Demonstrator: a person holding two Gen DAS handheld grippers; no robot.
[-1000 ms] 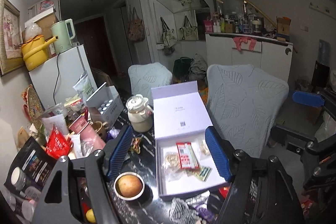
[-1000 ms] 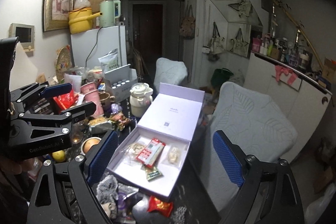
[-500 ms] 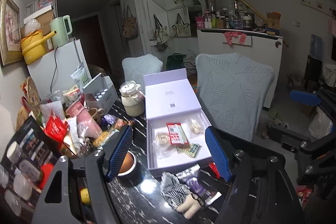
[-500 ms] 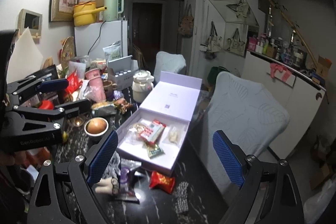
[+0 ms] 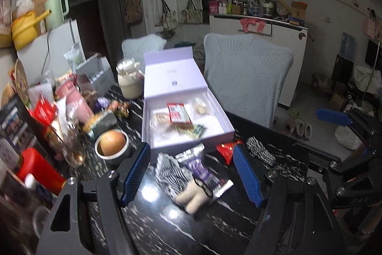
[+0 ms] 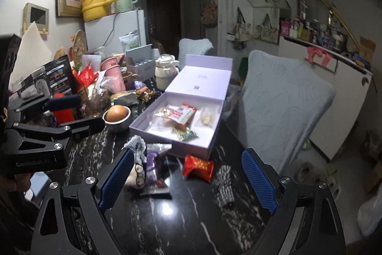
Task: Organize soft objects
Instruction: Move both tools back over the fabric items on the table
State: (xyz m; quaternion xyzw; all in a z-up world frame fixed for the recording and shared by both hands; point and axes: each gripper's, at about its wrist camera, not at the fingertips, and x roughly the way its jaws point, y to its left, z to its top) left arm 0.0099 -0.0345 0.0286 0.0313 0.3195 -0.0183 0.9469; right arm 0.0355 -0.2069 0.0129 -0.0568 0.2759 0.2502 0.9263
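A striped plush toy with beige feet (image 5: 177, 177) (image 6: 138, 160) lies on the black marble table (image 5: 167, 226), partly under a purple packet (image 5: 203, 171) (image 6: 152, 159). To their right lie a red packet (image 5: 226, 149) (image 6: 198, 166) and a black-and-white striped soft piece (image 5: 260, 152) (image 6: 224, 181). Behind them an open lavender box (image 5: 224, 128) (image 6: 212, 147) holds several snack packets. My left gripper (image 5: 191, 173) (image 6: 78, 114) hovers open above the toy and purple packet. My right gripper (image 6: 188, 179) stands open above the table beside the red packet; its blue pad (image 5: 333, 116) shows at the right.
A bowl with a round brown item (image 5: 111, 143) (image 6: 117, 115) stands left of the box. The table's left side is crowded with a red container (image 5: 40, 171), cups, packets and a cream jar (image 5: 129, 80). A covered chair (image 5: 246, 78) (image 6: 281, 106) stands at the right edge.
Both grippers have sunk toward the table and drawn back. The plush toy, purple packet, red packet and striped piece have come fully into view below the fingers. Neither jaw width has changed.
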